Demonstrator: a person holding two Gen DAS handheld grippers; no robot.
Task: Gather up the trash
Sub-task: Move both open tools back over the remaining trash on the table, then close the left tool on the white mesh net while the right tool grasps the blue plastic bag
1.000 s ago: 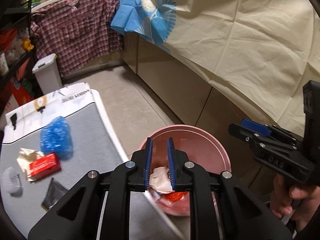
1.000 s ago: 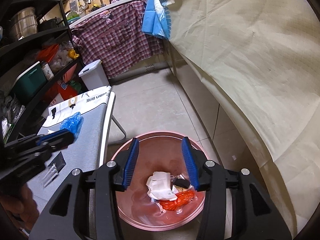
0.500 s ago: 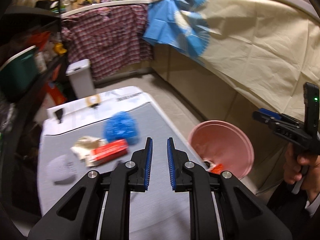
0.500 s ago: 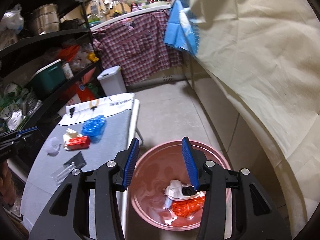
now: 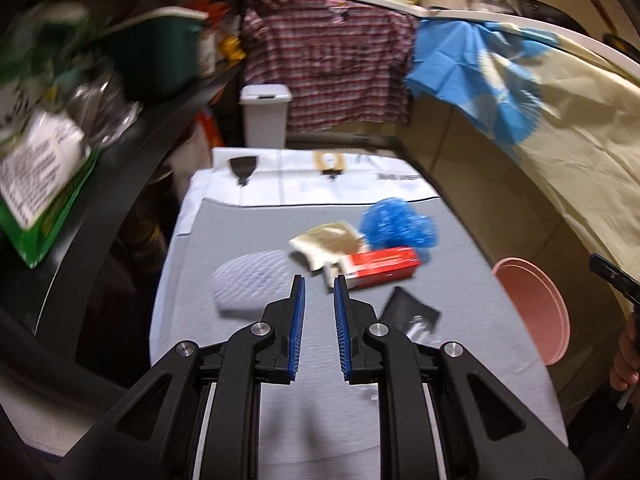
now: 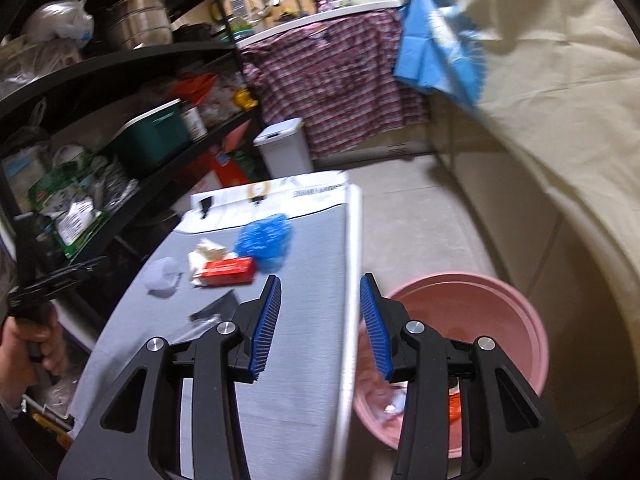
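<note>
Trash lies on the grey table (image 5: 320, 420): a red box (image 5: 380, 266), a crumpled beige paper (image 5: 326, 242), a blue plastic wad (image 5: 396, 226), a white foam net (image 5: 252, 280) and a black wrapper (image 5: 408, 312). My left gripper (image 5: 319, 286) is empty, its jaws a narrow gap apart, above the table just short of the box. My right gripper (image 6: 320, 292) is open and empty over the table's right edge. The pink bucket (image 6: 500, 300) stands on the floor to the right with trash inside. The red box (image 6: 228, 270) and blue wad (image 6: 266, 240) show in the right wrist view too.
A black shelf rack (image 6: 100, 80) full of goods runs along the table's left side. A white lidded bin (image 6: 284, 148) stands beyond the table. A beige cloth (image 6: 560, 80) covers the cabinets on the right. A white printed bag (image 5: 320, 176) lies at the table's far end.
My left gripper swung left from over the bucket to above the table's trash. My right gripper rose and shifted left from over the bucket to the table's edge. Both stayed empty.
</note>
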